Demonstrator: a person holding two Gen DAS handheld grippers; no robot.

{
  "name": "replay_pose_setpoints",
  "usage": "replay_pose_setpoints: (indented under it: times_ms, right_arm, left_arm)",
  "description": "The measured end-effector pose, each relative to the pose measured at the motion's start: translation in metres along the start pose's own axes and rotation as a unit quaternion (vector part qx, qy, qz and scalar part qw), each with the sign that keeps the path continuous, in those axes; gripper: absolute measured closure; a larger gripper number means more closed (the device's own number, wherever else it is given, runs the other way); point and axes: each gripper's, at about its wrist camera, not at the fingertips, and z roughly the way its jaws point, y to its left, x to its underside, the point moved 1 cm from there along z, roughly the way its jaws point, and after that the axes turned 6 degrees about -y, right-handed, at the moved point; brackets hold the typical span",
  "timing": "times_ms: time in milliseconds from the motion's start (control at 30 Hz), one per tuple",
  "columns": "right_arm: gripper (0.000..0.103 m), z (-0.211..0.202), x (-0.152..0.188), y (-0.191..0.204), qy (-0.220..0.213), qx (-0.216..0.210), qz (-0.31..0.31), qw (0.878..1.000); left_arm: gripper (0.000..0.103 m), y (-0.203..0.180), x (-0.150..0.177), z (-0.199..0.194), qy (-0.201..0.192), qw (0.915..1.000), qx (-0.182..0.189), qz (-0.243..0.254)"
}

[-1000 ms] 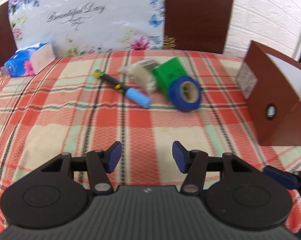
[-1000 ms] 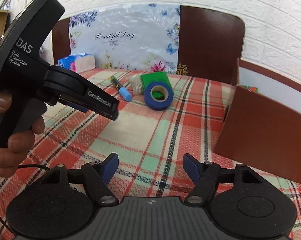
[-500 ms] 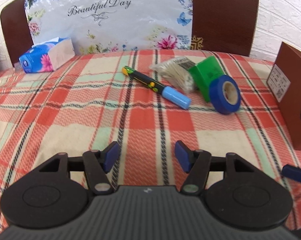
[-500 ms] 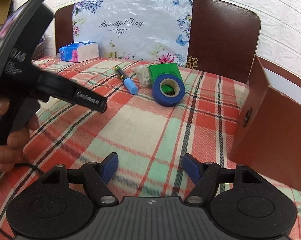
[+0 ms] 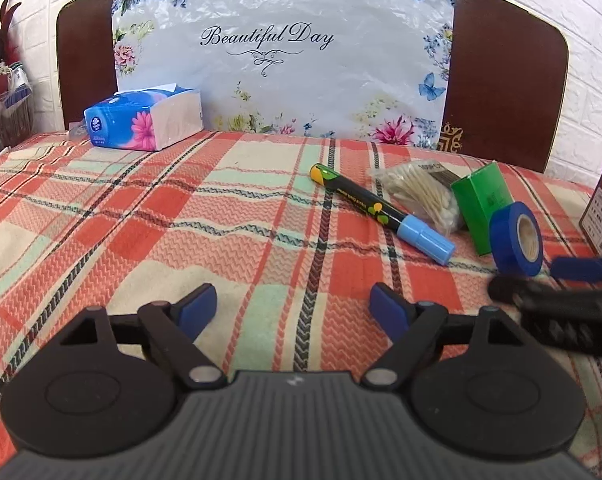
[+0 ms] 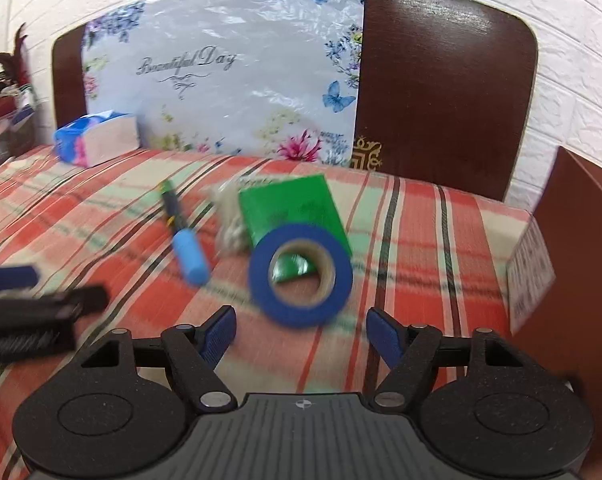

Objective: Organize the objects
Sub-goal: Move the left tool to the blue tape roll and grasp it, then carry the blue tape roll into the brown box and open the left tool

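Blue tape roll (image 6: 299, 275) standing on edge on the plaid-covered table (image 5: 141, 216), leaning against a green box (image 6: 291, 210), just ahead of the right claw (image 6: 301, 332). Right claw open, nothing between the pads, lined up almost squarely with the roll; view blurred. Left claw (image 5: 293, 306) open and empty, jaws just widened, aimed toward the blue-capped marker (image 5: 381, 212), which lies flat and diagonal beside a bag of cotton swabs (image 5: 421, 196). Brown cardboard box (image 6: 565, 264) open at the right edge, judged the likely destination. Tissue pack (image 5: 145, 120) at the far left, well apart from the cluster. Step in hand judged as approach for pickup, nothing yet sorted. Recommended: advance the right claw level, straddle the roll across its width, close only once both pads flank the rim. Risk noted: a nudge could roll or topple the tape. Keep the two claws apart; right claw's tip already shows close at the left view's edge.
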Motion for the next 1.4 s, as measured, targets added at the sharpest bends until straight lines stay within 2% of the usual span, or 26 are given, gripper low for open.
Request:
replay_pose_setpoints:
  times_ms: [33,67,100,200,333,367,400,500,600,633,700,833,867,933,1067,1167,1200,1267,1333,1400]
  right_arm:
    - [0.035,0.005,-0.002,-0.002,0.002,-0.001,0.005,1.0]
    - [0.044,0.007,-0.003,-0.004,0.003,-0.006,0.011,1.0]
    - [0.048,0.007,-0.003,-0.006,0.001,-0.013,0.016,1.0]
    - [0.049,-0.003,0.001,-0.006,0.001,-0.017,0.019,1.0]
    - [0.052,-0.037,0.018,-0.006,0.005,-0.021,0.002,1.0]
    - [0.07,-0.048,0.024,-0.006,0.006,-0.023,-0.004,1.0]
    - [0.075,-0.061,0.03,-0.005,0.007,-0.025,-0.008,1.0]
    - [0.075,-0.096,0.049,-0.01,0.009,-0.02,-0.021,1.0]
    - [0.074,-0.126,0.066,-0.016,0.007,-0.015,-0.006,1.0]
    - [0.074,-0.132,0.07,-0.019,0.006,-0.014,0.001,1.0]
    - [0.068,-0.134,0.071,-0.022,0.008,-0.019,0.012,1.0]
    - [0.059,-0.116,0.062,-0.016,0.008,-0.023,-0.008,1.0]
    - [0.059,-0.11,0.058,-0.014,0.004,-0.027,-0.019,0.999]
    - [0.059,-0.095,0.052,-0.014,0.003,-0.034,-0.028,0.999]
    - [0.057,-0.063,0.036,-0.018,0.001,-0.037,-0.027,0.999]
    - [0.044,-0.042,0.028,-0.021,0.004,-0.046,-0.03,0.999]
    - [0.043,-0.037,0.026,-0.021,0.006,-0.05,-0.029,0.998]
    - [0.044,-0.029,0.023,-0.018,0.007,-0.056,-0.032,0.998]
    - [0.047,-0.028,0.022,-0.013,0.005,-0.059,-0.042,0.997]
    - [0.048,-0.036,0.024,-0.007,-0.003,-0.053,-0.055,0.997]
  left_arm:
    - [0.017,0.001,0.0,0.0,-0.001,1.0,0.001,-0.002]
    - [0.017,0.001,0.001,0.0,-0.001,1.0,0.002,-0.003]
    - [0.017,0.0,0.001,0.0,-0.002,1.0,0.003,-0.003]
    - [0.016,0.0,0.001,0.0,-0.002,1.0,0.003,-0.002]
    - [0.016,-0.001,0.001,0.0,-0.001,1.0,0.002,0.0]
    - [0.016,-0.001,0.001,0.0,-0.001,1.0,0.002,0.0]
    - [0.016,-0.001,0.001,0.0,-0.001,1.0,0.002,0.001]
    - [0.016,-0.003,0.001,0.0,0.002,1.0,0.002,0.009]
    - [0.016,-0.009,0.0,-0.002,0.012,0.9996,0.0,0.025]
    - [0.016,-0.011,-0.001,-0.004,0.018,0.9994,0.004,0.028]
    - [0.017,-0.015,-0.006,-0.009,0.035,0.9987,0.036,0.011]
    - [0.03,-0.039,-0.023,-0.021,0.06,0.9898,0.128,-0.019]
    - [0.033,-0.047,-0.027,-0.022,0.066,0.9872,0.144,-0.019]
    - [0.046,-0.062,-0.031,-0.017,0.091,0.9822,0.164,-0.012]
    - [0.052,-0.082,-0.03,-0.001,0.136,0.9754,0.173,0.004]
    - [0.056,-0.084,-0.027,0.01,0.146,0.9735,0.176,-0.005]
    - [0.061,-0.084,-0.026,0.013,0.149,0.9731,0.176,-0.01]
    - [0.067,-0.085,-0.027,0.02,0.149,0.9732,0.175,-0.006]
    - [0.079,-0.088,-0.025,0.019,0.147,0.9717,0.184,0.001]
    - [0.08,-0.088,-0.026,0.013,0.149,0.9711,0.186,-0.001]
